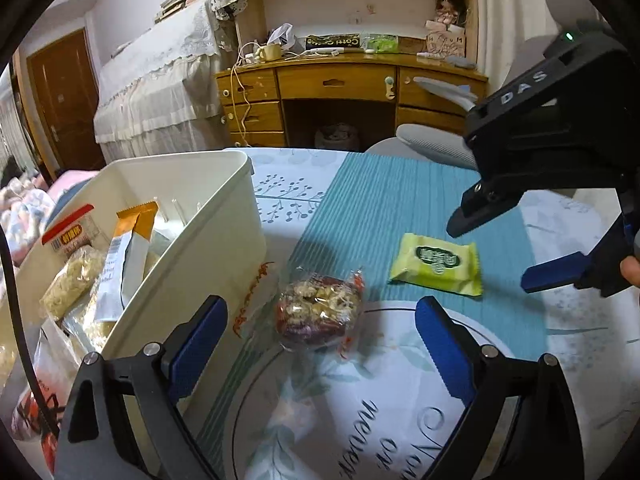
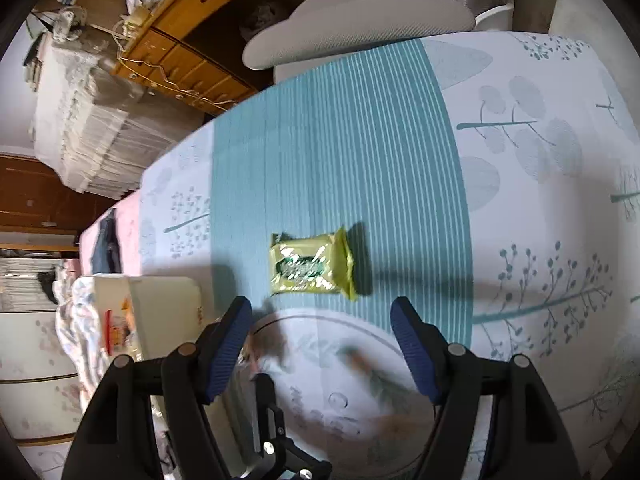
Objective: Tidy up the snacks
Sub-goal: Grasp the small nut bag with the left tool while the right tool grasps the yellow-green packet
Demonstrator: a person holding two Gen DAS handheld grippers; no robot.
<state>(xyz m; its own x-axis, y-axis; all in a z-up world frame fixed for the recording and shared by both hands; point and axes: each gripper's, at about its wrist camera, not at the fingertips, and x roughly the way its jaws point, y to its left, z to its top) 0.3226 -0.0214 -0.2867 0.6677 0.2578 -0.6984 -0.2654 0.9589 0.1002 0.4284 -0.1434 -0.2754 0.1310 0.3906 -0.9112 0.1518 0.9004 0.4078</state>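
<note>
Yellow-green snack packet (image 2: 312, 266) lay frame centre on teal cloth (image 2: 340, 140); clear-wrapped nut snack (image 1: 318, 308) beside white bin (image 1: 224, 216). We found left gripper (image 1: 320, 344) and right gripper (image 2: 322, 344) both apart, empty. We advised: straddle packet squarely, close gently.

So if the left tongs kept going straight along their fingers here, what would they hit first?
Most likely the clear-wrapped nut snack, which lies on the table just ahead, between the open fingers of the left tongs. The white bin stands to its left, apart from that line. Depth is uncertain.
</note>
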